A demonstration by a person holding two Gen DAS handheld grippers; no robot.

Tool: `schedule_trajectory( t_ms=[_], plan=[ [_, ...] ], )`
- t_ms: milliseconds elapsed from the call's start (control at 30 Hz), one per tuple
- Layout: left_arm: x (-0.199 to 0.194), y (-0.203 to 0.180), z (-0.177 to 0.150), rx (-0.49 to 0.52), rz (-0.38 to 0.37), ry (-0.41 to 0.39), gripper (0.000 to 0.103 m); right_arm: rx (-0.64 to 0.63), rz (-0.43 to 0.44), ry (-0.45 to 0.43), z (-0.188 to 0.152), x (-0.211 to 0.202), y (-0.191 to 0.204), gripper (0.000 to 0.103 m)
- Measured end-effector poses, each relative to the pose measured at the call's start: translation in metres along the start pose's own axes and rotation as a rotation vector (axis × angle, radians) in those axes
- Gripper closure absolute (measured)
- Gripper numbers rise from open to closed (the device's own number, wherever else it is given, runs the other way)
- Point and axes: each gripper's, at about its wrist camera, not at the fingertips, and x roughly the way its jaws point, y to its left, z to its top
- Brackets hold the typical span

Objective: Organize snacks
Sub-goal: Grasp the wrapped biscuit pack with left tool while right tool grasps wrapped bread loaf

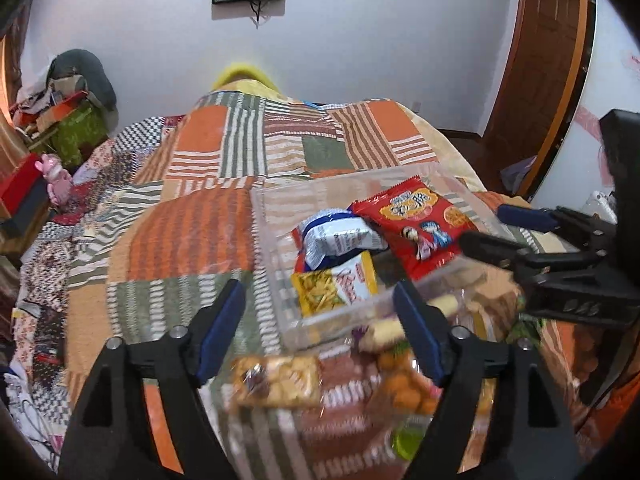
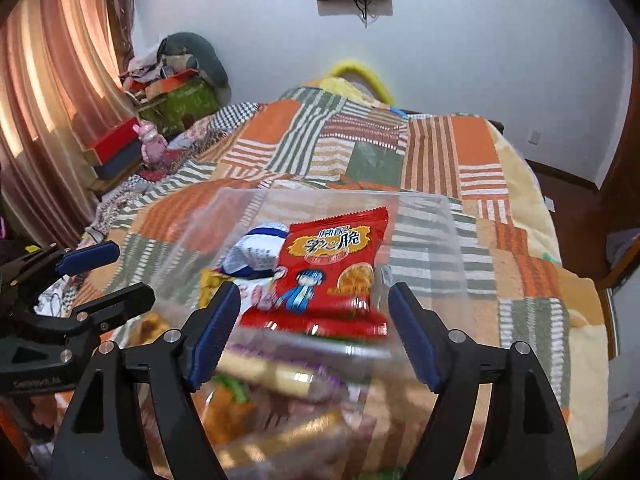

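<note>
At lower centre of the left wrist view, loose snack packets (image 1: 276, 380) lie directly between the gaping left gripper (image 1: 320, 336). The clear box (image 1: 276, 280) sits just above. The right gripper (image 2: 314, 332), also released, holds nothing.

The bedspread (image 1: 208, 184) carries an orange, green and cream striped patchwork, the clear box (image 1: 276, 216) holds a red packet (image 2: 332, 264), a blue-and-white packet (image 1: 340, 240) and a yellow packet (image 1: 332, 288), and the curtain (image 2: 48, 80) is pink.
</note>
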Motion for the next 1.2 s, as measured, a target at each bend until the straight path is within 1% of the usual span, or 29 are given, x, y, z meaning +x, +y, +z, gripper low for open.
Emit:
schedule_trajectory(
  t_ms=[33, 100, 233, 333, 467, 533, 767, 867, 933, 1000, 1200],
  plan=[
    [-0.007, 0.001, -0.004, -0.003, 0.003, 0.001, 0.017, 0.000, 0.002, -0.005, -0.002, -0.006, 0.001, 0.027],
    [-0.019, 0.003, -0.013, -0.014, 0.005, 0.010, 0.013, 0.001, 0.011, -0.015, -0.010, -0.021, 0.003, 0.026],
    [-0.035, 0.006, -0.034, -0.028, 0.017, 0.042, 0.012, 0.002, 0.024, -0.026, -0.028, -0.045, 0.009, 0.024],
    [-0.047, 0.005, -0.057, -0.031, 0.021, 0.065, 0.011, 0.001, 0.030, -0.024, -0.041, -0.056, 0.015, 0.024],
    [-0.052, 0.003, -0.085, -0.045, 0.016, 0.111, 0.011, 0.014, 0.042, -0.014, -0.059, -0.066, 0.020, 0.023],
    [-0.052, 0.002, -0.099, -0.052, 0.011, 0.138, 0.011, 0.021, 0.047, -0.005, -0.067, -0.067, 0.021, 0.023],
    [-0.045, -0.004, -0.144, -0.086, -0.047, 0.261, 0.011, 0.022, 0.059, 0.025, -0.092, -0.067, 0.033, 0.023],
    [-0.045, -0.010, -0.155, -0.084, -0.068, 0.281, 0.011, 0.021, 0.067, 0.045, -0.102, -0.064, 0.036, 0.023],
    [-0.043, -0.017, -0.161, -0.062, -0.077, 0.298, 0.011, 0.018, 0.069, 0.060, -0.108, -0.062, 0.038, 0.023],
    [-0.043, -0.022, -0.167, -0.040, -0.071, 0.309, 0.011, 0.016, 0.071, 0.070, -0.112, -0.060, 0.040, 0.023],
    [-0.039, -0.025, -0.182, -0.018, -0.062, 0.342, 0.011, 0.025, 0.090, 0.098, -0.120, -0.054, 0.043, 0.022]
  ],
)
